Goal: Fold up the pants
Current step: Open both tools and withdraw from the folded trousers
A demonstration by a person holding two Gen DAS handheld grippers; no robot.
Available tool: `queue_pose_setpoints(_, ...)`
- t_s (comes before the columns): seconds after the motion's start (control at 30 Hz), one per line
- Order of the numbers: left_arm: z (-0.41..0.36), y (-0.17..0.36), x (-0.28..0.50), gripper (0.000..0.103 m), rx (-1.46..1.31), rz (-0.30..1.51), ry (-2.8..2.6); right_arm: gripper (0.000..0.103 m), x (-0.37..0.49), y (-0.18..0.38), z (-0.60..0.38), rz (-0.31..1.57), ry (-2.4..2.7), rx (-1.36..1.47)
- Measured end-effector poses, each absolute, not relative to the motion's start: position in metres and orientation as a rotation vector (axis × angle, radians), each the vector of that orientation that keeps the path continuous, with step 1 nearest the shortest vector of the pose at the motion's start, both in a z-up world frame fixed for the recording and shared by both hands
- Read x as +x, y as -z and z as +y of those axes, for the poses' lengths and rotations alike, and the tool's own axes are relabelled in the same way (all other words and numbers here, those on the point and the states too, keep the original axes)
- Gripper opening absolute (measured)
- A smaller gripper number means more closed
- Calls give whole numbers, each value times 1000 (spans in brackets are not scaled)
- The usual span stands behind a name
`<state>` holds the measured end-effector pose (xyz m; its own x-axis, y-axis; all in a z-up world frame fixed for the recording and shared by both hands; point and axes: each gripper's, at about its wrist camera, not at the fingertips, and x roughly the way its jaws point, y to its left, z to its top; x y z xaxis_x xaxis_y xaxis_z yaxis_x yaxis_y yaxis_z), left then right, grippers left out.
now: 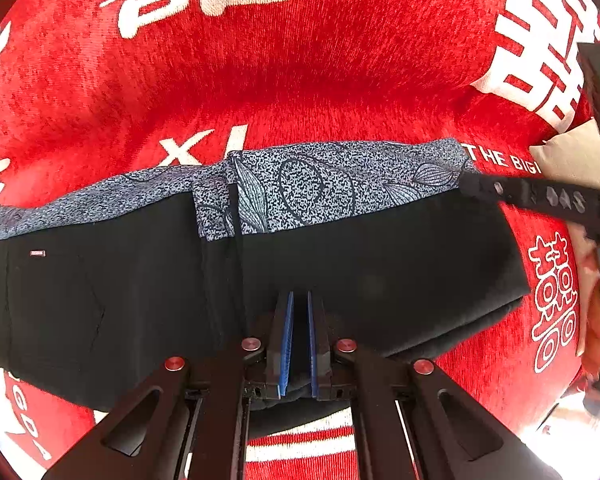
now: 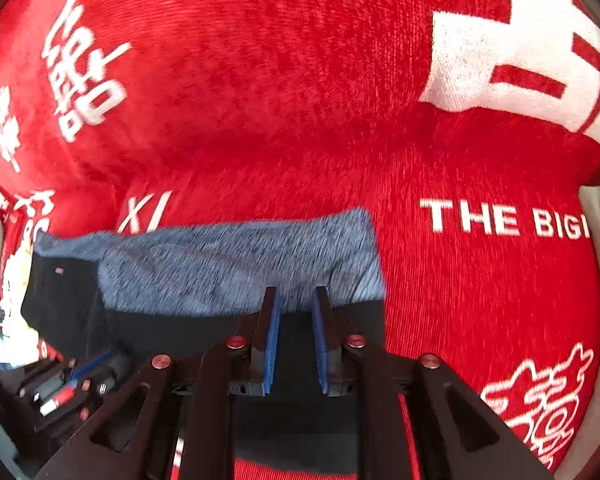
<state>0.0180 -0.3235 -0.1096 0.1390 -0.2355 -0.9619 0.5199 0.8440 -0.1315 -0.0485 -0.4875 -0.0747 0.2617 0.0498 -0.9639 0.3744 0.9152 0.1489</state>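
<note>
The pants are black with a grey patterned band and lie folded over on the red cover. My left gripper is shut on the near black edge of the pants, with cloth between its blue pads. My right gripper is open above the right end of the pants, its jaws a little apart with nothing pinched. It also shows in the left wrist view, reaching in from the right to the far right corner of the pants.
A red plush cover with white lettering spreads under and behind the pants. A beige cushion sits at the right edge. The left gripper's body shows at lower left in the right wrist view.
</note>
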Motion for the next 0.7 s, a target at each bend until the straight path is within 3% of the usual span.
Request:
queue_pose_setpoints(0.13, -319, 107, 15, 8, 244, 1332, 555, 19, -71, 67, -466, 1314, 220, 372)
queue_pose_setpoints(0.2, -315, 105, 14, 42, 232, 1332, 551, 25, -81, 64, -455, 1327, 220, 358)
queue_pose_setpoints(0.23, -312, 102, 12, 70, 226, 1321, 540, 32, -86, 63, -448, 1336, 221, 352)
queue_pose_setpoints(0.27, -308, 98, 10, 74, 216, 1302, 527, 40, -91, 62, -442, 1342, 224, 342)
queue_pose_setpoints(0.43, -293, 96, 9, 74, 191, 1322, 500, 46, -100, 55, -419, 1361, 237, 291)
queue_pose_setpoints(0.5, -286, 94, 8, 76, 201, 1320, 485, 53, -99, 55, -412, 1372, 244, 273)
queue_pose_setpoints(0.63, -269, 91, 9, 76, 198, 1320, 476, 80, -94, 52, -400, 1385, 258, 223)
queue_pose_setpoints(0.7, -257, 91, 12, 76, 184, 1339, 459, 83, -89, 52, -391, 1392, 270, 183)
